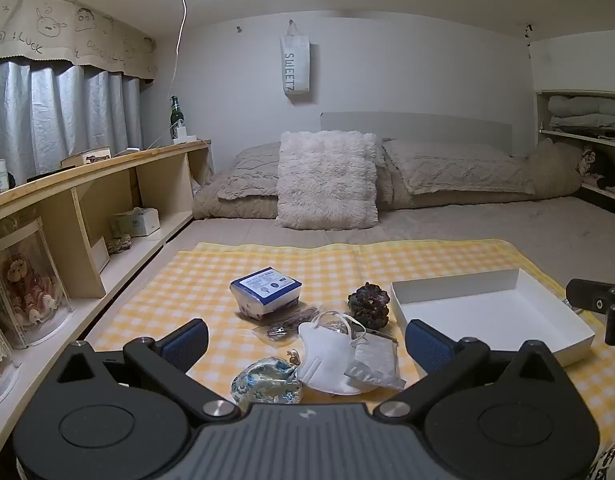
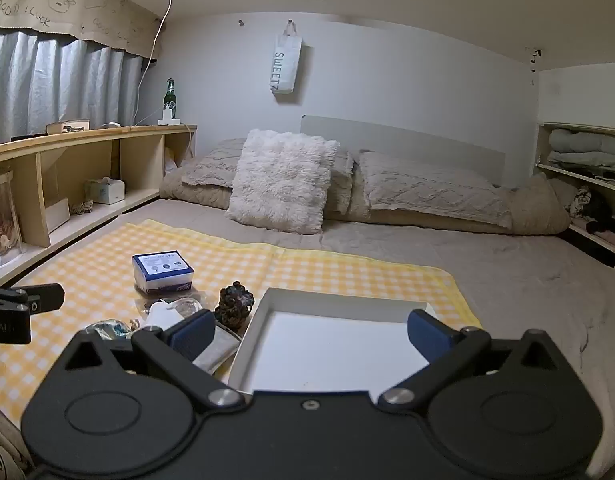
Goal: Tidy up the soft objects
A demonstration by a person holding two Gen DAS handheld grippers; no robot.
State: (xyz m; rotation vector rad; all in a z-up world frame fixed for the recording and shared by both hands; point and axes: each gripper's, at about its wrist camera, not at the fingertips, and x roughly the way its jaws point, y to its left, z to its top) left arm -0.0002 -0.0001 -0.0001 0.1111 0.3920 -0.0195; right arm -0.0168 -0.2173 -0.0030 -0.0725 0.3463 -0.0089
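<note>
On a yellow checked cloth [image 1: 211,264] lie a blue and white tissue pack [image 1: 266,290], a dark scrunchie [image 1: 369,305], a white face mask [image 1: 327,354], a grey foil packet [image 1: 377,362], a clear bag of dark items [image 1: 287,322] and a blue floral pouch [image 1: 267,380]. A white shallow box [image 1: 495,312] stands empty to their right. My left gripper [image 1: 305,344] hovers open over the mask and pouch, holding nothing. My right gripper [image 2: 313,334] hangs open above the white box [image 2: 331,344], also holding nothing. The tissue pack [image 2: 163,270] and scrunchie [image 2: 234,305] sit left of it.
The cloth lies on a grey bed with a fluffy white cushion [image 1: 327,180] and beige pillows [image 1: 455,164] at the head. A wooden shelf unit [image 1: 91,184] runs along the left side. Shelves with folded bedding [image 1: 583,116] stand at the right.
</note>
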